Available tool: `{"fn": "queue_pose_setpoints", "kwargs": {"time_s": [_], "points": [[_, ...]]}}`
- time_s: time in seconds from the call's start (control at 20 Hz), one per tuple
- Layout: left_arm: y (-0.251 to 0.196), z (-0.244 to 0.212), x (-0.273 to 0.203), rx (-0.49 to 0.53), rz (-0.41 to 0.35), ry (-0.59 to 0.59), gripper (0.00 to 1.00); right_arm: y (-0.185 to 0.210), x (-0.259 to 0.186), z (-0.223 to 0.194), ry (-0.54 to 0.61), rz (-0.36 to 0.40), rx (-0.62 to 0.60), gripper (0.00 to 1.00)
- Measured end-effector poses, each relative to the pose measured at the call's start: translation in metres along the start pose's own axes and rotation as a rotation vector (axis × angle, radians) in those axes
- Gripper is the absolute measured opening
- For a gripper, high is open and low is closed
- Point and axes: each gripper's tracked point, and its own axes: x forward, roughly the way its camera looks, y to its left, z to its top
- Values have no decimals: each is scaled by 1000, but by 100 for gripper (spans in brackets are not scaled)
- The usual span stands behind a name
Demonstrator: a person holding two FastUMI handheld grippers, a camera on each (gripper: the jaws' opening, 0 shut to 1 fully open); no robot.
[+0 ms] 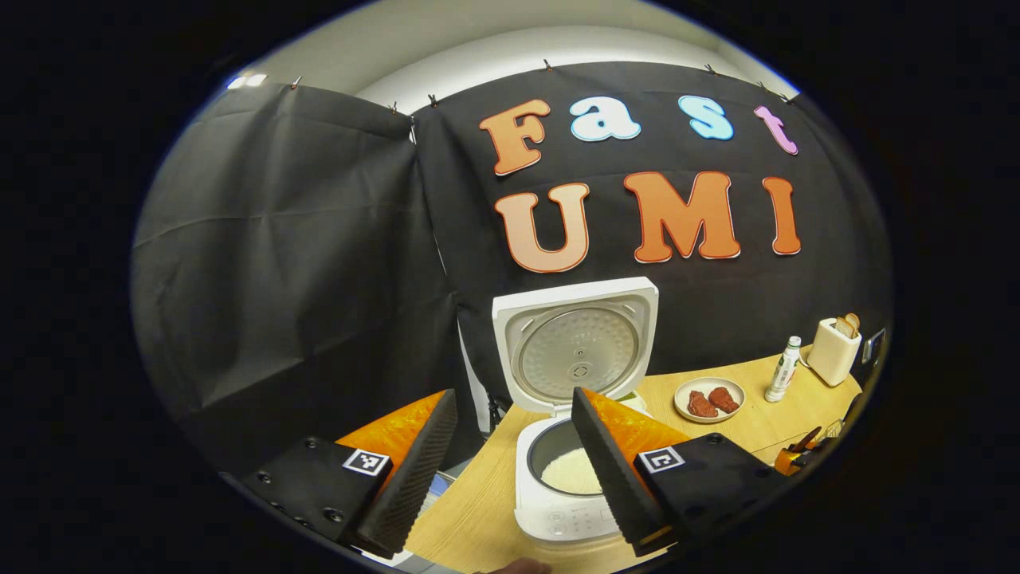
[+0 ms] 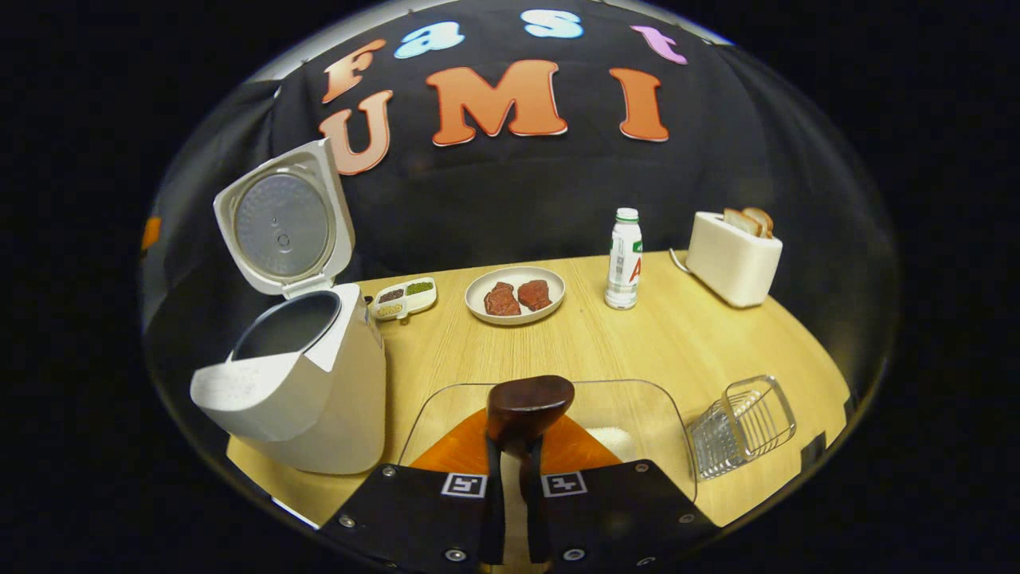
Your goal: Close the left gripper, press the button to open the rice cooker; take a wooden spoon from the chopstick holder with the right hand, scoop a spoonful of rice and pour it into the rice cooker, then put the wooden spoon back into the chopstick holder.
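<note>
Wooden spoon (image 2: 527, 406) at lower centre of the right gripper view, bowl end forward, handle clamped between both fingers of the right gripper (image 2: 515, 462). Hangs above a clear glass container (image 2: 446, 402) with white rice (image 2: 617, 438) inside, low in the frame. Wire chopstick holder (image 2: 743, 426) tipped on its side at lower right, on the wooden table (image 2: 637, 343). Rice cooker (image 2: 295, 383) at left, lid (image 2: 283, 219) already up, rice in the pot at the bottom of the left gripper view. Left gripper (image 1: 510, 458) spread wide, holding nothing, poised over the cooker.

Step in hand, likely: the scoop, or the return after pouring; spoon's load not visible. Next move calls for dipping the bowl into the rice, lifting level, swinging left over the open pot.

Farther back: plate (image 2: 515, 307) with meat, bottle (image 2: 624, 259), toaster (image 2: 733, 259).
</note>
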Motion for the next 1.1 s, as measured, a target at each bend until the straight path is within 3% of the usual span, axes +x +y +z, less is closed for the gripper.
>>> {"fn": "queue_pose_setpoints", "kwargs": {"time_s": [0.2,0.45,0.6,1.1], "points": [[1,-5,4,6,-10,8,98,-2,1,0,24,7,82,11],[4,-7,10,17,-20,7,98,-2,2,1,73,33,288,11],[5,-8,8,24,-23,2,98,4,2,0,88,44,310,11],[5,-6,3,25,-13,-2,98,10,10,3,183,237,621,11]]}}
